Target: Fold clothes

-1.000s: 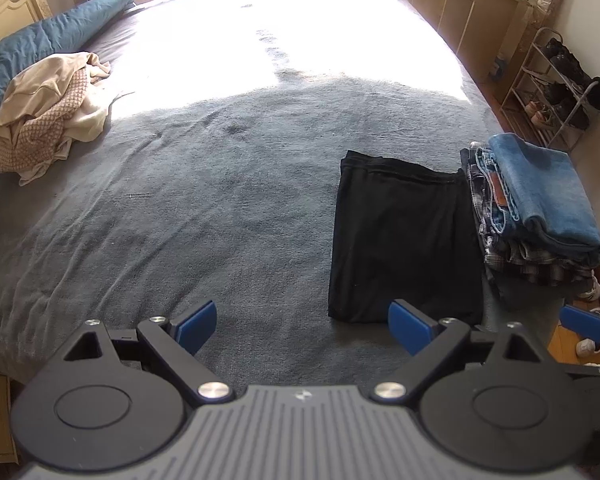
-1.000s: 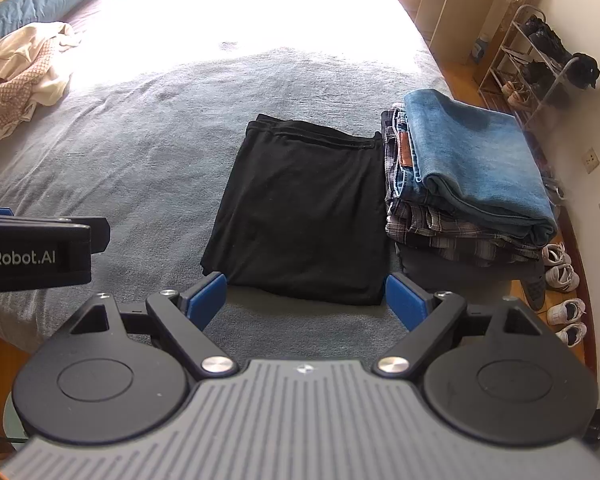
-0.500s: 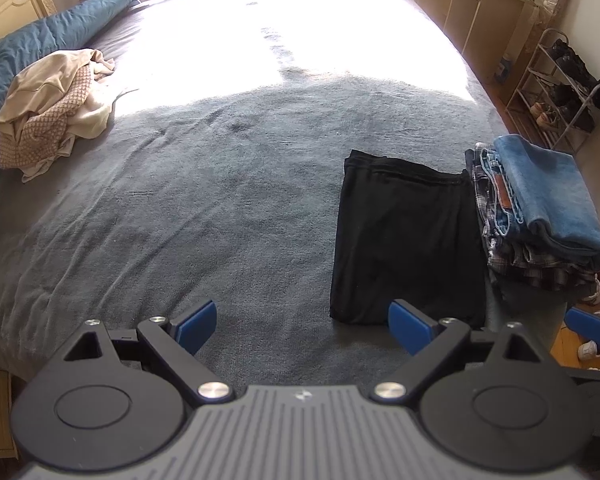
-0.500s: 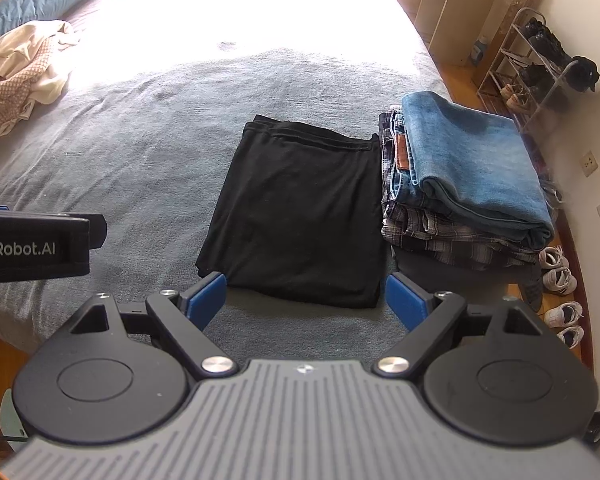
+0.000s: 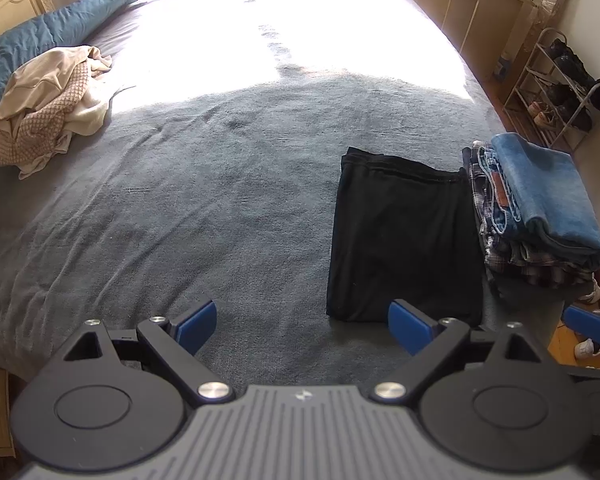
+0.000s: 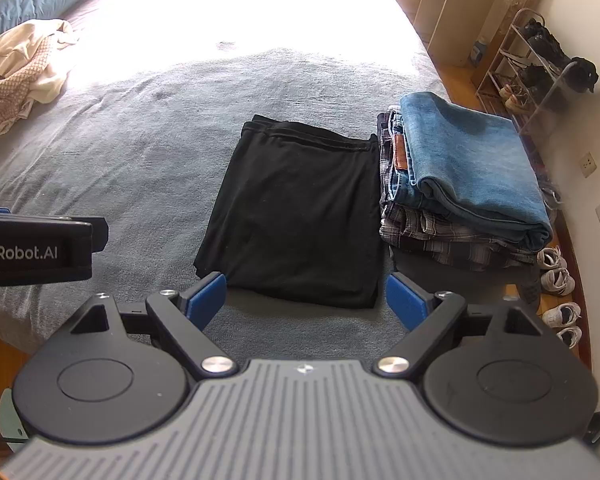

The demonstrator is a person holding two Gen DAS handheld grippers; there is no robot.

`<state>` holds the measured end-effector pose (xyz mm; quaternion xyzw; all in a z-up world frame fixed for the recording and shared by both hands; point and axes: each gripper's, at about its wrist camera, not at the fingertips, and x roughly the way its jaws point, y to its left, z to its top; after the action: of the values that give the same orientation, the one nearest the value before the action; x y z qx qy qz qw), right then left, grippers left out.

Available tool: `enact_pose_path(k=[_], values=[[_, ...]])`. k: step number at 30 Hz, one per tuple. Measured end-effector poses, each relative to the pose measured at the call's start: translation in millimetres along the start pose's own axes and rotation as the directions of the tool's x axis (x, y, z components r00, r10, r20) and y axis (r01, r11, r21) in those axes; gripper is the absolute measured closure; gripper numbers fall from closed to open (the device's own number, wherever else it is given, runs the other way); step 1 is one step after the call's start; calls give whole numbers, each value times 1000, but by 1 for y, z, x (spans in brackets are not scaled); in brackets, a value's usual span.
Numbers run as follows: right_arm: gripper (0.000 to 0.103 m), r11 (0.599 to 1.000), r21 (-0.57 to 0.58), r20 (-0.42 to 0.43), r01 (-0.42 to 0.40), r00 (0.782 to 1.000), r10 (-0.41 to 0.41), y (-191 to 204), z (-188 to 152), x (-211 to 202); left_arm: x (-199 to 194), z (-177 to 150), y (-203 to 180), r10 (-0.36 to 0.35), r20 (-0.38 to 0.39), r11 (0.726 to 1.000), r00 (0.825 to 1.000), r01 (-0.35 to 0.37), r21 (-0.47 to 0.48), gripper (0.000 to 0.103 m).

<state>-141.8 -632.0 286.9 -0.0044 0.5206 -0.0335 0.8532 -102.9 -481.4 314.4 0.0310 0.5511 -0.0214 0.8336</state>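
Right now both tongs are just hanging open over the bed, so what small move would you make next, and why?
Probably lower the right tongs onto the near edge of the folded black garment to lift it onto the stack of folded jeans and plaid shirts right beside it. It already looks folded, both tongs are empty, and the crumpled cream clothes lie far off.

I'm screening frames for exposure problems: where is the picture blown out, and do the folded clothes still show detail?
Left wrist view: sunlight washes the far half of the bed to white; the black folded garment is nearly featureless, the jeans well exposed. Right wrist view: the same glare at top; the beige clothes pile is partly bleached, and the fisheye bends the edges.
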Motion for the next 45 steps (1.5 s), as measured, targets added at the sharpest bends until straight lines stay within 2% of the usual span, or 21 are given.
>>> enact_pose_path(k=[27, 45], values=[[16, 1000, -13, -2, 13, 1000, -13, 4, 0, 1, 4, -5, 7, -8, -32, 999, 999, 7, -43, 9], [16, 1000, -2, 0, 16, 1000, -16, 2, 0, 1, 5, -7, 5, -7, -36, 999, 999, 6, -36, 9]])
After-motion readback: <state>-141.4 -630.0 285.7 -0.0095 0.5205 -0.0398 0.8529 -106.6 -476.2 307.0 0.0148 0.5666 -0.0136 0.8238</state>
